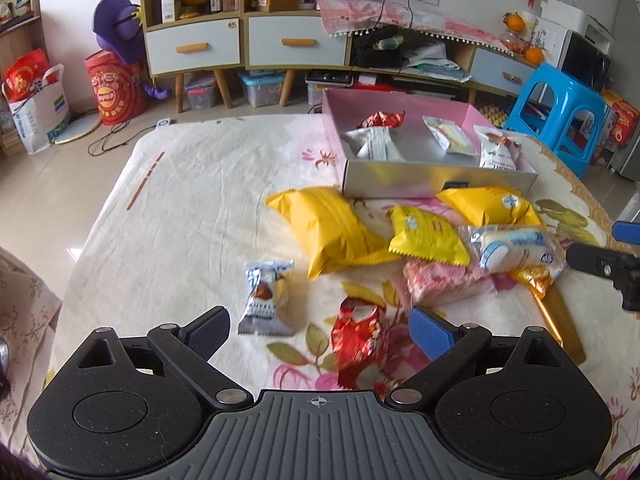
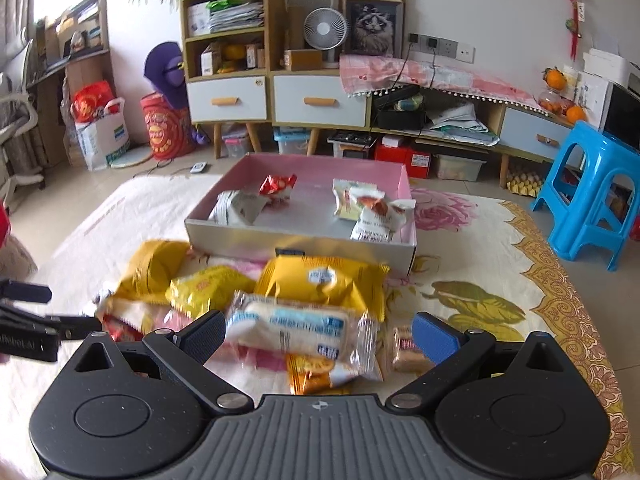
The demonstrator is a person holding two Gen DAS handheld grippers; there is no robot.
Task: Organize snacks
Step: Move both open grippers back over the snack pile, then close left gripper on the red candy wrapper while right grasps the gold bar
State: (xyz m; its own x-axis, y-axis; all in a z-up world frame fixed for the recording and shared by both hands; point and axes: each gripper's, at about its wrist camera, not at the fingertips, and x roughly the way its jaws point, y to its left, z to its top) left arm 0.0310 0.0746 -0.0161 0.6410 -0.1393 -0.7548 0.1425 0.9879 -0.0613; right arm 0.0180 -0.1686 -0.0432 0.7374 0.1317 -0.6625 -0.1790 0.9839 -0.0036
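Note:
A pink-lined box [image 1: 436, 179] [image 2: 304, 242] holds several wrapped snacks at the back of the floral cloth. Loose snacks lie in front of it: yellow packets [image 1: 332, 228] [image 2: 324, 284], a clear blue-and-white bread pack [image 1: 512, 246] [image 2: 296, 330], a pink rice cake [image 1: 440, 280], a red foil candy [image 1: 360, 340] and a small white-and-blue packet [image 1: 266, 296]. My left gripper [image 1: 320, 330] is open, with the red candy between its fingers and not touched. My right gripper [image 2: 320, 336] is open around the bread pack, over an orange packet [image 2: 312, 376].
The right gripper's black body [image 1: 608, 268] shows at the right edge of the left wrist view; the left gripper's body [image 2: 32, 324] shows at the left edge of the right wrist view. A blue plastic stool [image 2: 592, 196] stands to the right. Cabinets [image 2: 280, 96] line the back wall.

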